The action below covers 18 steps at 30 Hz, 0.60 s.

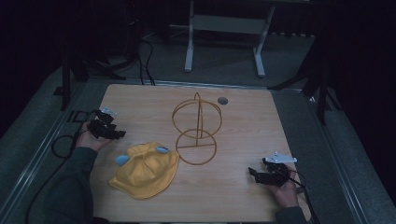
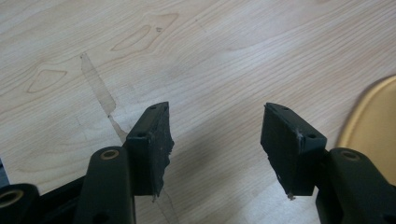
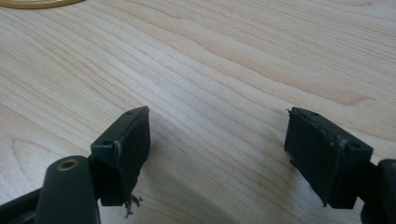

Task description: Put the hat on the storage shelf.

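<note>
Left gripper [image 2: 217, 140], left gripper view: the two black jaws stand wide apart with only bare wood grain between them; nothing is held. The pads [image 2: 159, 144] are frayed at their edges. A strip of clear tape [image 2: 100, 93] lies on the table [image 2: 210, 51] ahead of the left-hand jaw, and the curved yellow edge of the hat [image 2: 373, 121] enters beside the right-hand jaw without touching it.

Right gripper [image 3: 217, 154], right gripper view: jaws likewise spread wide and empty, hovering close over the bare tabletop. A thin arc of the wire stand [image 3: 37, 3] shows at the far edge, well apart from the jaws.

High view: the yellow hat [image 1: 145, 170], with pale blue patches on its crown, lies flat on the wooden table [image 1: 243, 121] and serves as the landmark. The left gripper [image 1: 120, 134] is just up and to the left of the hat, near its rim but clear of it, jaws pointing toward it; the person's left hand [image 1: 88, 137] grips its body. The golden wire stand [image 1: 197, 128], an upright globe of hoops over a flat ring base, stands just to the hat's right and beyond. The right gripper [image 1: 252, 173] sits well to the right of the hat, past the stand's base ring, held by the right hand [image 1: 286, 189]. A small grey disc [image 1: 222, 100] lies far beyond the hat, behind the stand.
</note>
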Tool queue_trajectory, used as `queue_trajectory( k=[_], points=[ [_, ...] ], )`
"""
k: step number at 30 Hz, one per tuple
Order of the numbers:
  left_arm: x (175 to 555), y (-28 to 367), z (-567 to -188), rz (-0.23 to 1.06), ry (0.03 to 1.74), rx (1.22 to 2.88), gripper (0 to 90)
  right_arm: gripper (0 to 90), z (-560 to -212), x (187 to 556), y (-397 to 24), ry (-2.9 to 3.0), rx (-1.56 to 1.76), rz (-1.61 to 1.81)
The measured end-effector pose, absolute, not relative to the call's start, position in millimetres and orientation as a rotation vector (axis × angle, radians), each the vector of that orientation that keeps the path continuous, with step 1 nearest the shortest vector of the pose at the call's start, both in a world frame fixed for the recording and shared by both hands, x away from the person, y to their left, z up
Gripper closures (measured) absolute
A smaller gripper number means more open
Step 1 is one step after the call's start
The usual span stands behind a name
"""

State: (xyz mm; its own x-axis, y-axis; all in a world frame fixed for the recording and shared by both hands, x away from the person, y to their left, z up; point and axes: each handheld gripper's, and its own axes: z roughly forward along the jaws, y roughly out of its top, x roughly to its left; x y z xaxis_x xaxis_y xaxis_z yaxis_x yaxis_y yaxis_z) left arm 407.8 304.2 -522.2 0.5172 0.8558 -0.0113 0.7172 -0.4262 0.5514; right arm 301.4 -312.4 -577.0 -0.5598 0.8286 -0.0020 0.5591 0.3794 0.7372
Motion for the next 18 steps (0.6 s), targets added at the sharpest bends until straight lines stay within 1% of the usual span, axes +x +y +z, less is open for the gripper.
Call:
queue_trajectory(
  k=[18],
  points=[
    [405.9, 306.8, -520.7, 0.32, 1.272, 2.222, 43.3, 22.2, -577.0, 301.3, -312.4, 2.273, 1.206, 0.998]
  ],
)
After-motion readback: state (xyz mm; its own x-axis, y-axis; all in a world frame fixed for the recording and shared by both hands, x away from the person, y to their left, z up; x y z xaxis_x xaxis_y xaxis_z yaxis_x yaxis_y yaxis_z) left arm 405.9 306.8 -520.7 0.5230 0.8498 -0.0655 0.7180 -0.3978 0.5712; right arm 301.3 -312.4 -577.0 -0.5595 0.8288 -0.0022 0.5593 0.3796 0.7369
